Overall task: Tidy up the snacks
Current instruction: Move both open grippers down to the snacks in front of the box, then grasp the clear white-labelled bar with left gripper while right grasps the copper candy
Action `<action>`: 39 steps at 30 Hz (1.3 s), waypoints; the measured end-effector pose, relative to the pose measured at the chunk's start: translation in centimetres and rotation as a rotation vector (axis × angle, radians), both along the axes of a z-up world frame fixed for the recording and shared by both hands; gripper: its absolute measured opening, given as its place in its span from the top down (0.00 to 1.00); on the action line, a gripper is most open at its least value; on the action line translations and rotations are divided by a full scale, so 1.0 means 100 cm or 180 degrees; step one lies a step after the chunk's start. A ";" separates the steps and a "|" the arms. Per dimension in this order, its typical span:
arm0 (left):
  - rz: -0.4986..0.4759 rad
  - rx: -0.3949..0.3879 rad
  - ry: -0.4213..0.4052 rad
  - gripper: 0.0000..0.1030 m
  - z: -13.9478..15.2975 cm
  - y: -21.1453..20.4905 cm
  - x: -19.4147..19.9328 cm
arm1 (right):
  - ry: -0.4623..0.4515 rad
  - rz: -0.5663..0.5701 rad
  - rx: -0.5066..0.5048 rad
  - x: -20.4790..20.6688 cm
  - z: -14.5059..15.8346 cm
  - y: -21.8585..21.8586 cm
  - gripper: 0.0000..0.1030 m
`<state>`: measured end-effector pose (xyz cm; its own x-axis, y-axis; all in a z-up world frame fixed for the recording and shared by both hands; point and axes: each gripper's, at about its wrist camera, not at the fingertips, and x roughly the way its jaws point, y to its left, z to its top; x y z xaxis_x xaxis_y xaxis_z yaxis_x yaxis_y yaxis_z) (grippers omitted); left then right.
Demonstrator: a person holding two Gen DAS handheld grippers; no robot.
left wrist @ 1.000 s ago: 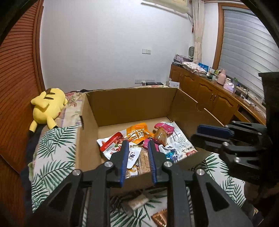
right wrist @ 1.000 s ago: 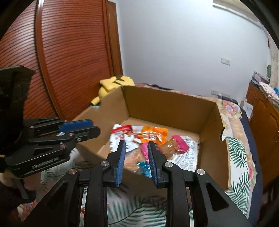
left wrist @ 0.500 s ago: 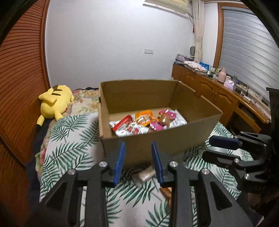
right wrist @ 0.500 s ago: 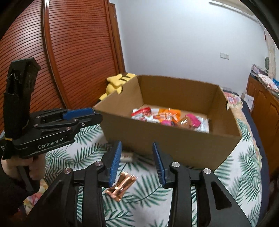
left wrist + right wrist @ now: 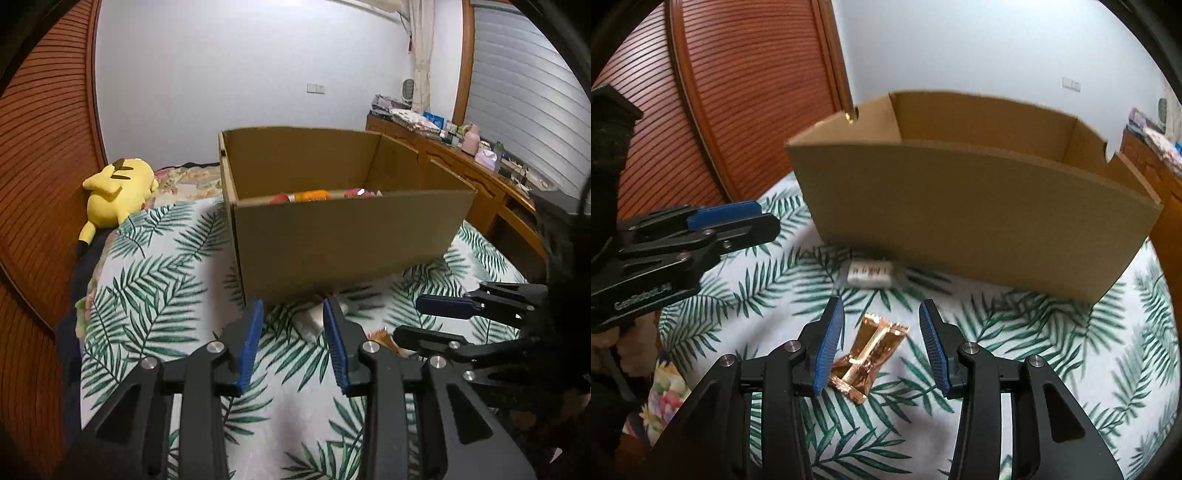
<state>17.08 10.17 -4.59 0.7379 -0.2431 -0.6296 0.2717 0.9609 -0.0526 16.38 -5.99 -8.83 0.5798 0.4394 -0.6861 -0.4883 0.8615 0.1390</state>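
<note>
Two snack packets lie on the palm-leaf bedspread (image 5: 1052,332) outside the cardboard box (image 5: 960,221): a white packet (image 5: 870,274) just beside the foot of the box's near wall, its dark print too blurred to read, and a copper foil packet (image 5: 868,360) nearer the camera. Only "GenRobot.AI" can be read, on the left gripper's body in the right wrist view. More snacks (image 5: 314,194) inside the box show only as red, orange and pink tops over the near wall. Right gripper (image 5: 881,341) has its jaws partly apart and opening, the foil packet between them, pads not pressing it. Left gripper (image 5: 293,341) is partly open and empty, the white packet half hidden behind one finger.
</note>
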 end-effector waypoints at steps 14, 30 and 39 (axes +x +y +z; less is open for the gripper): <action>-0.0039 -0.0017 0.0140 0.68 -0.022 0.001 -0.002 | 0.0320 0.0076 -0.0278 0.006 -0.035 0.023 0.60; -0.0380 0.0153 0.0262 0.68 -0.034 -0.025 0.021 | 0.0229 -0.0002 -0.0160 -0.005 -0.034 -0.014 0.81; -0.0603 0.0305 0.0385 0.68 -0.036 -0.046 0.047 | 0.0151 -0.0179 -0.0079 -0.002 -0.031 -0.046 0.80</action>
